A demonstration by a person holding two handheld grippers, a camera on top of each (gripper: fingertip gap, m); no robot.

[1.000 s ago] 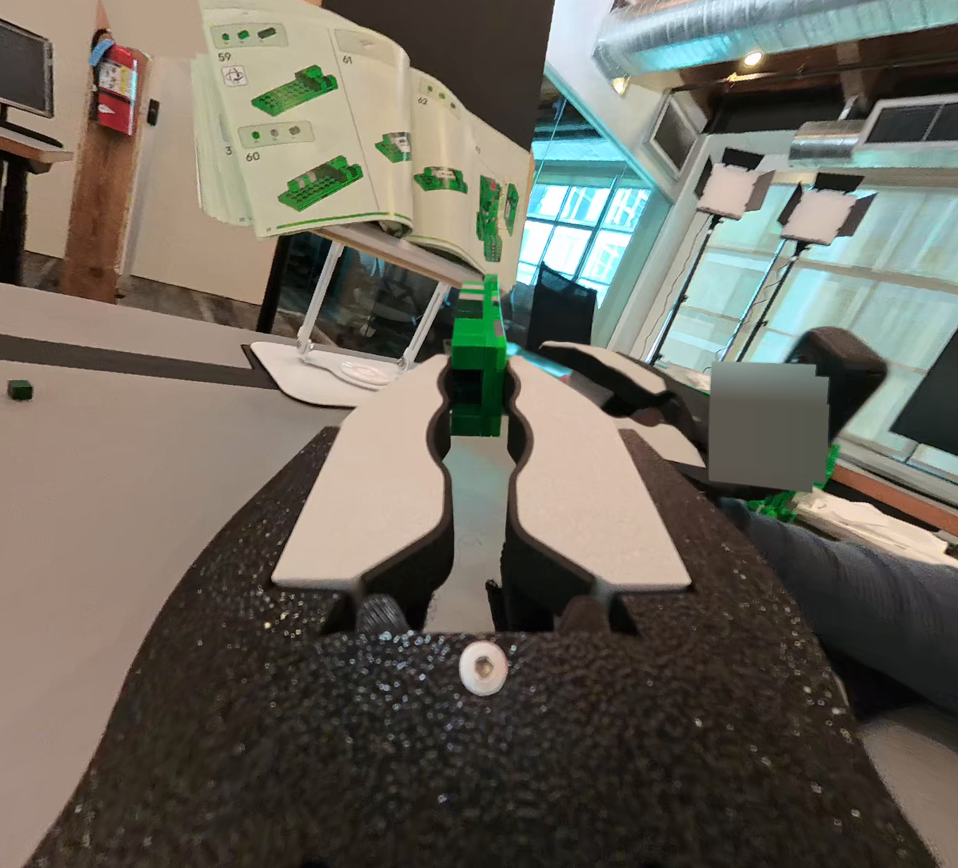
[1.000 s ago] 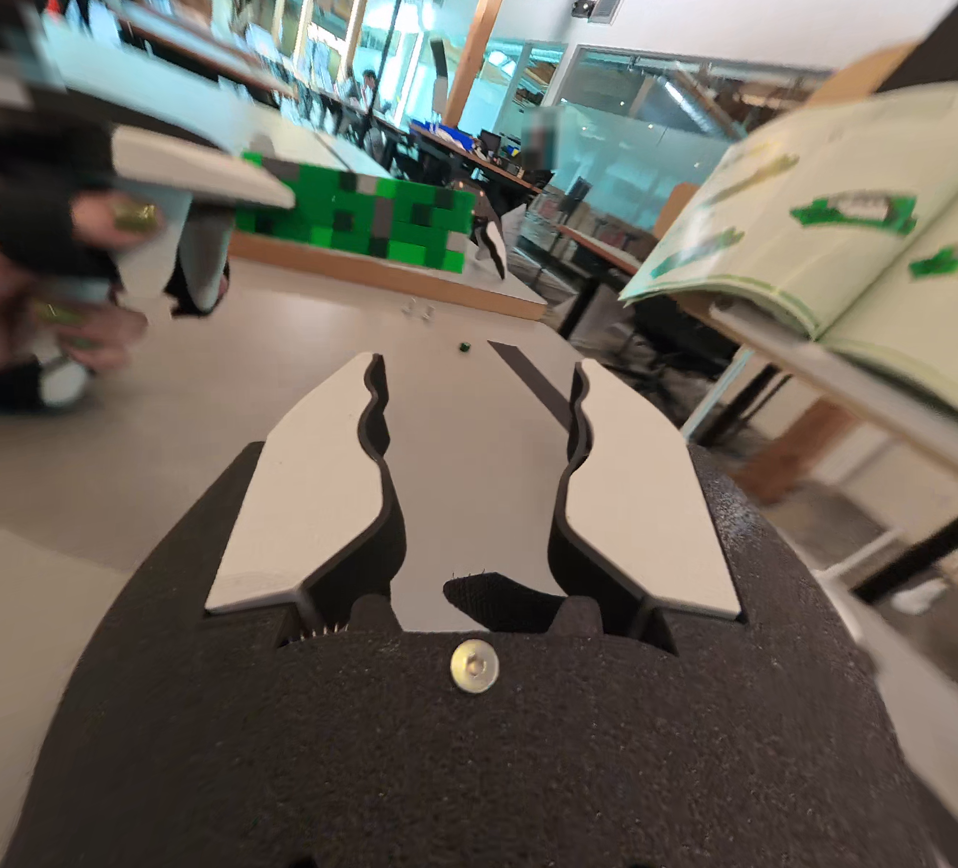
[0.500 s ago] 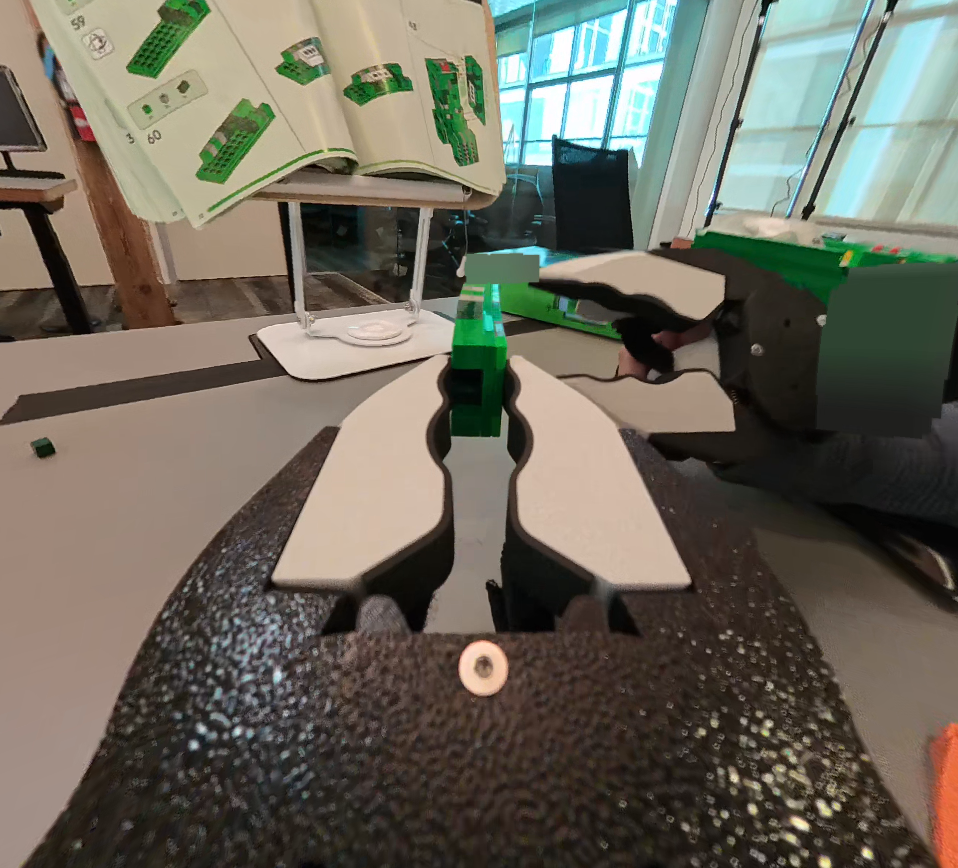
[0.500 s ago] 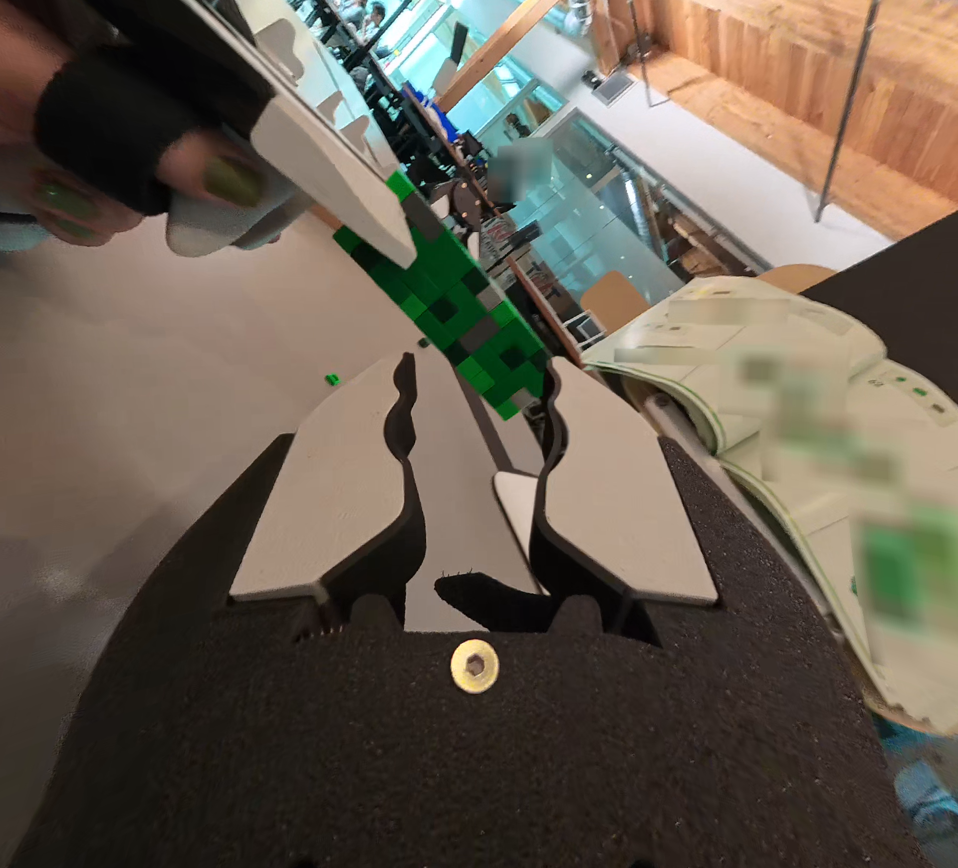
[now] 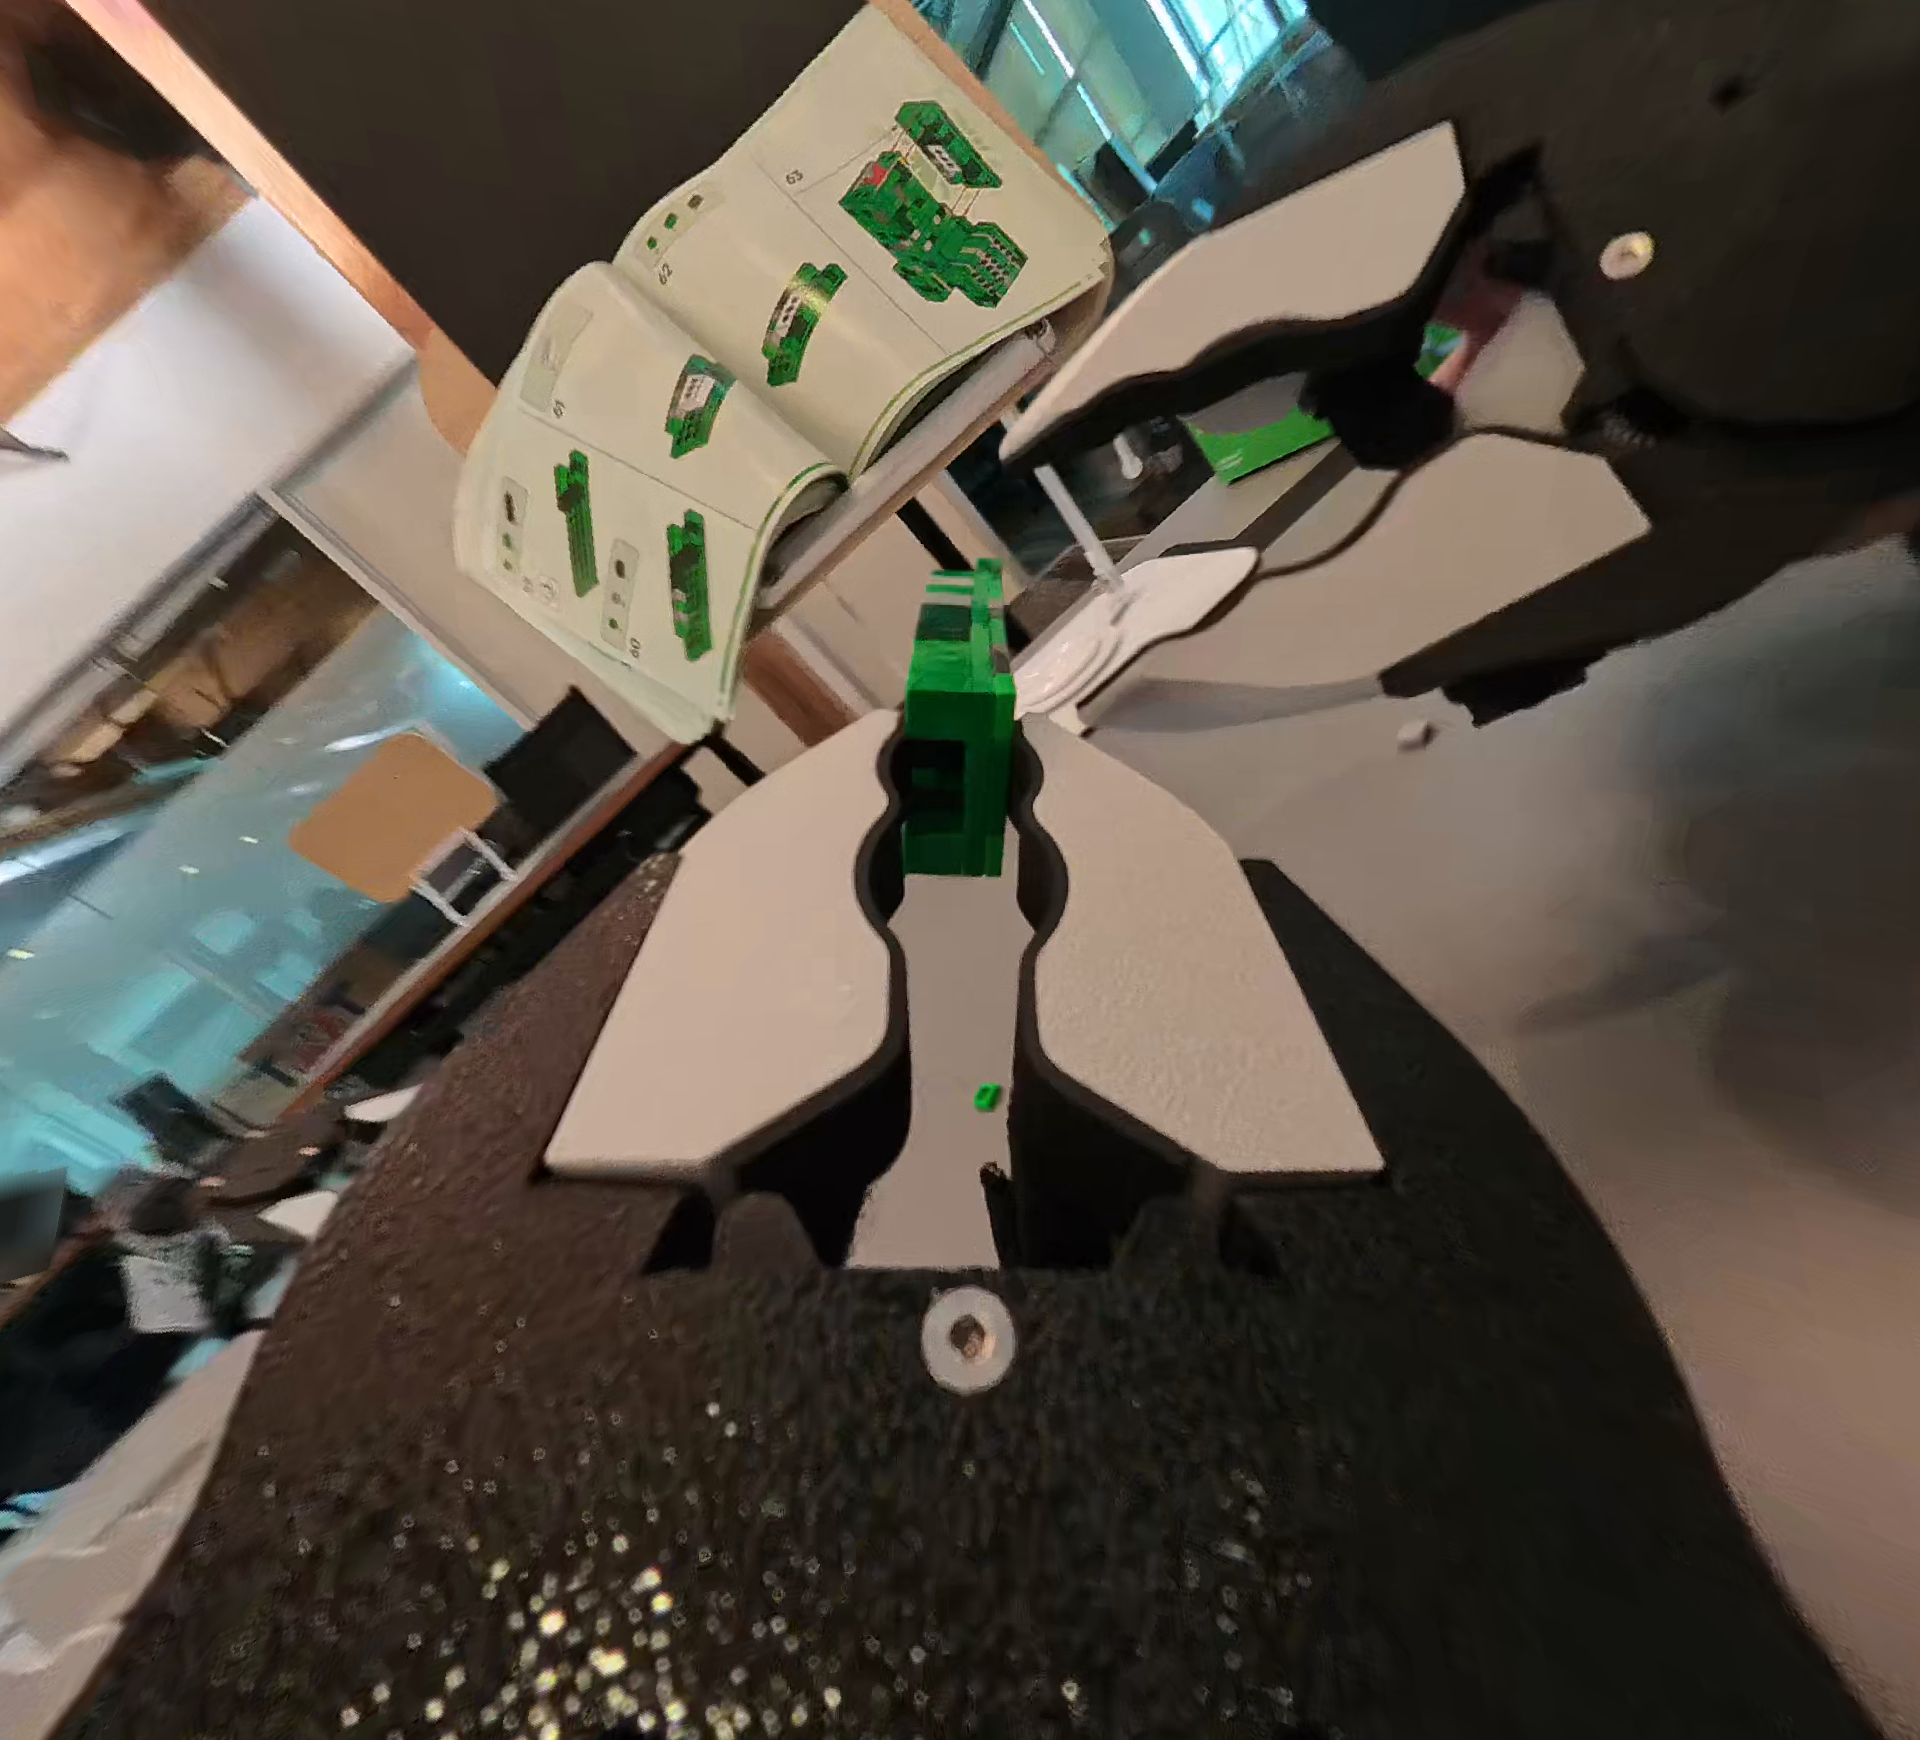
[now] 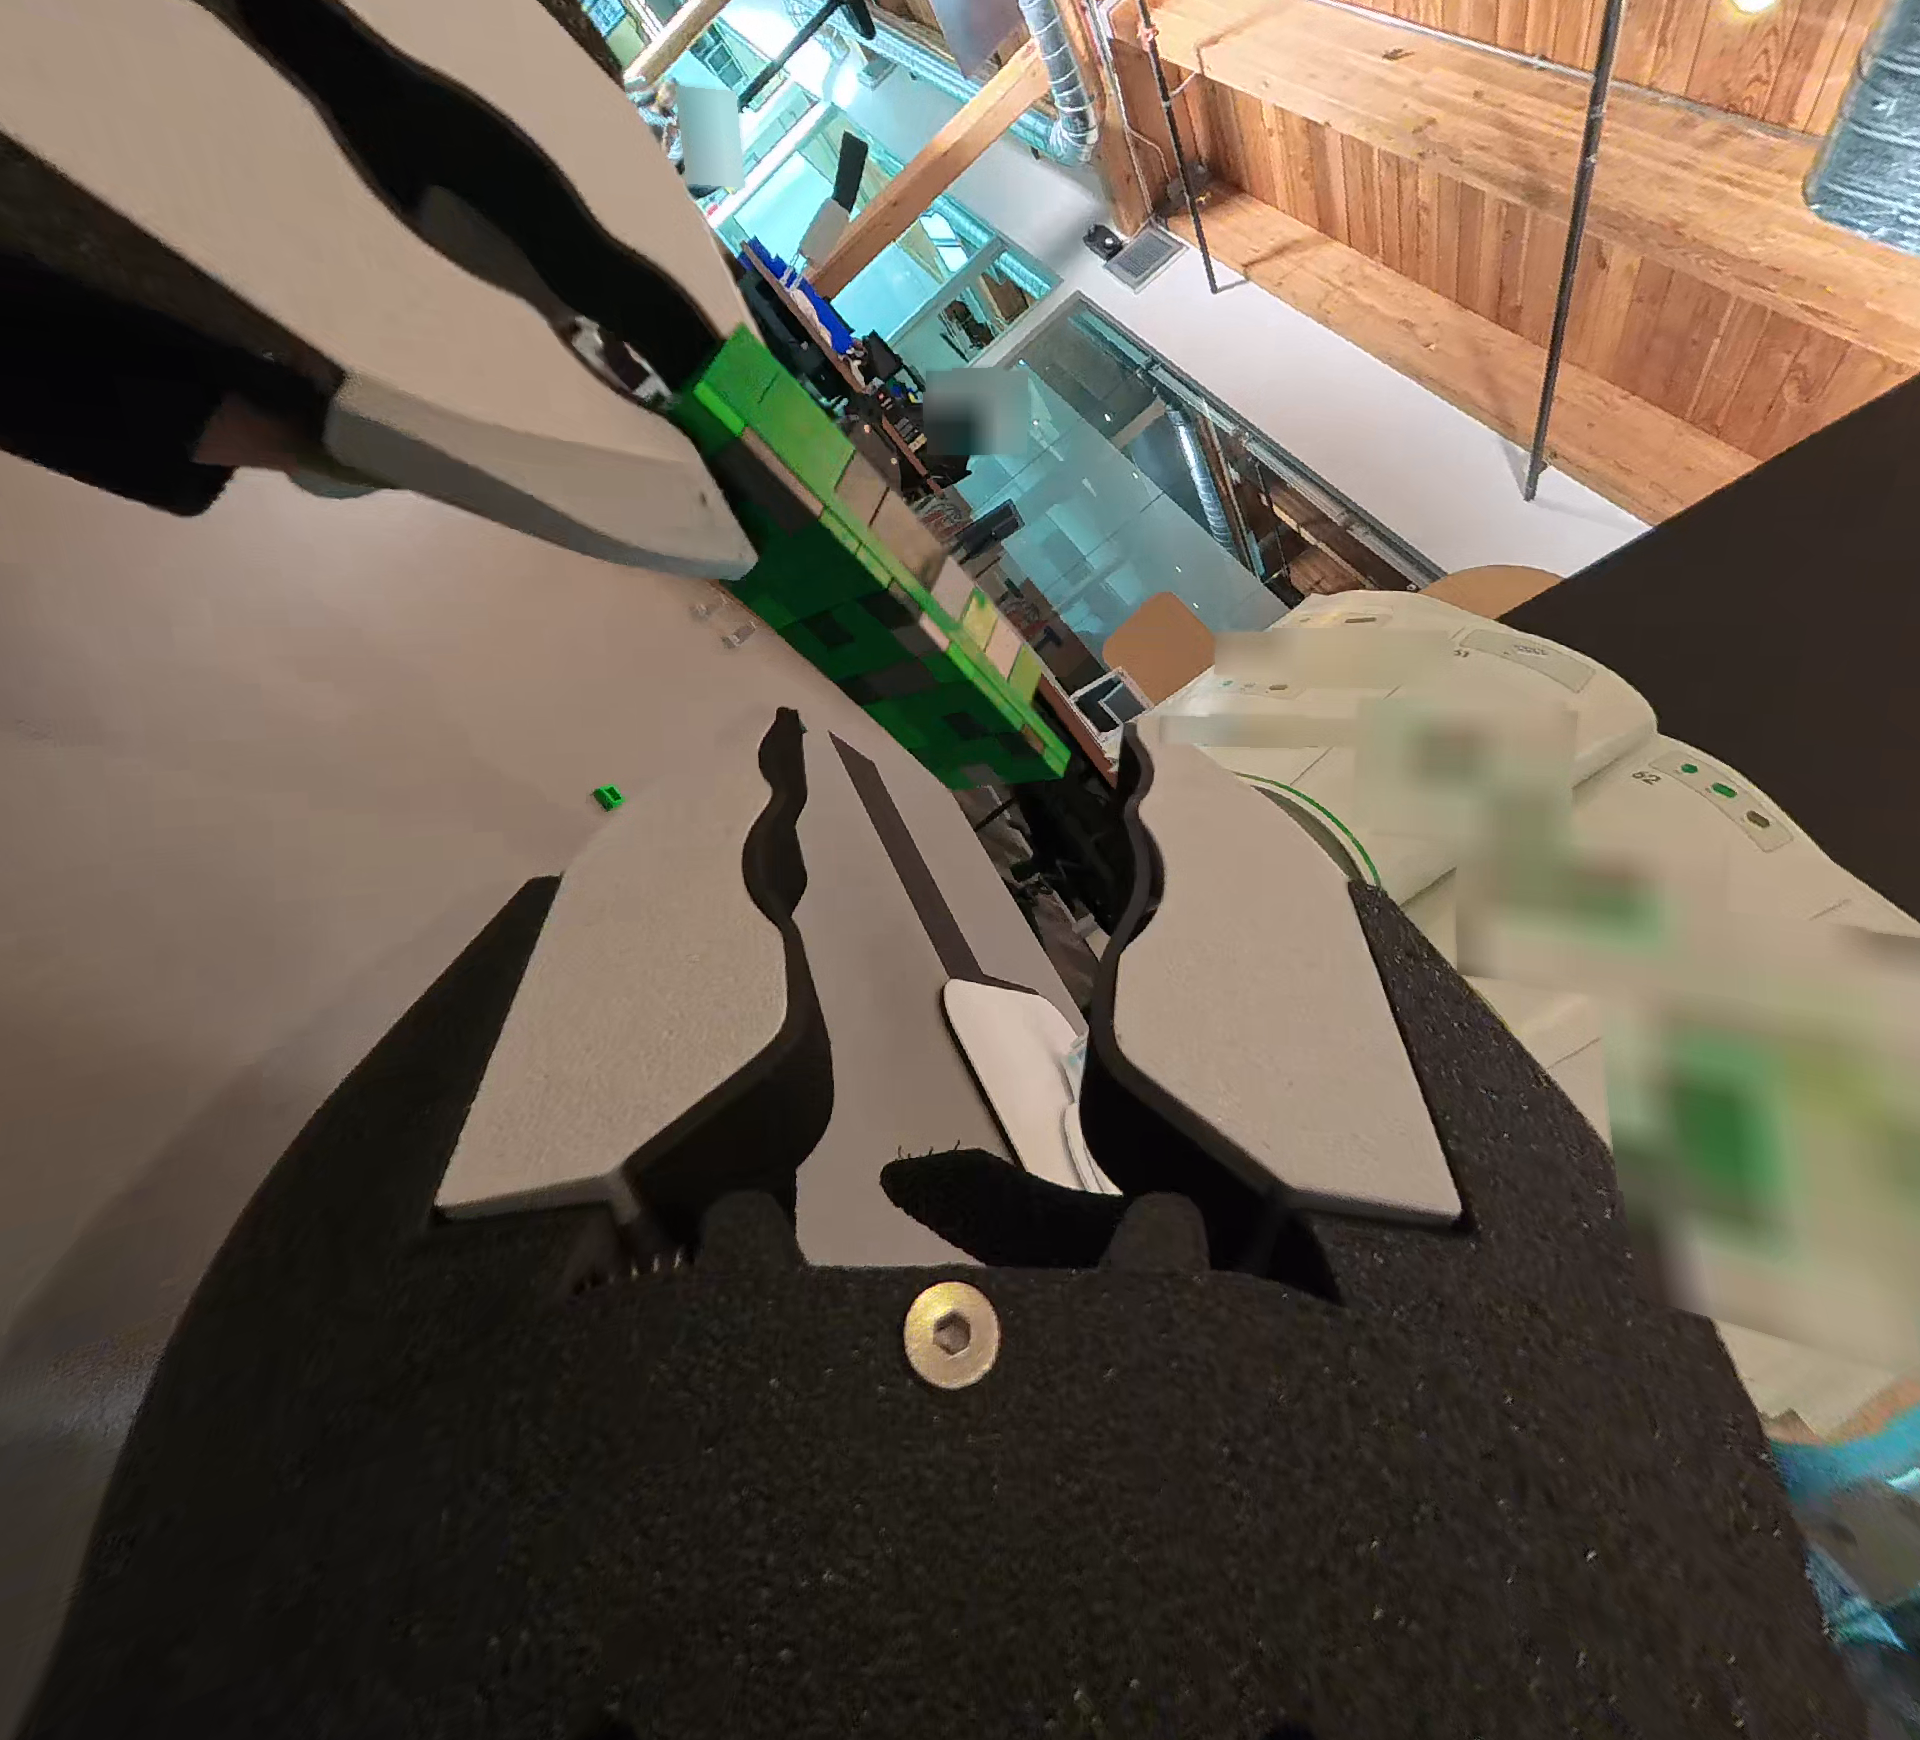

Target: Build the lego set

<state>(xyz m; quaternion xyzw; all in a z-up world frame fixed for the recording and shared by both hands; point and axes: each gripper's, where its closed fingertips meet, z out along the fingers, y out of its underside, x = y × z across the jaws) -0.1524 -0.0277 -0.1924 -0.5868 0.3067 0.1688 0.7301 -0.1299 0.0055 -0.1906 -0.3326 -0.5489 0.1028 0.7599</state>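
Observation:
My left gripper (image 5: 956,740) is shut on a green brick assembly (image 5: 958,734) with grey and dark patches and holds it above the grey table (image 5: 1403,859). In the right wrist view the assembly (image 6: 883,641) juts down and right out of the left gripper's fingers (image 6: 520,454). Its free end lies just beyond my right gripper (image 6: 956,734), which is open and empty. The right gripper's fingers (image 5: 1299,277) also show at the upper right of the left wrist view. A small loose green piece (image 5: 987,1096) lies on the table, also in the right wrist view (image 6: 608,795).
An open instruction booklet (image 5: 790,381) rests on a white stand behind the assembly; it is blurred in the right wrist view (image 6: 1455,817). The stand's white base (image 6: 1008,1036) and a black strip (image 6: 904,869) lie on the table under my right gripper. Tip to tip, the grippers are about 5 cm apart.
Both views have tilted sharply. My right gripper has come closer to the assembly, whose end now sits just past its fingertips. The left gripper keeps its hold.

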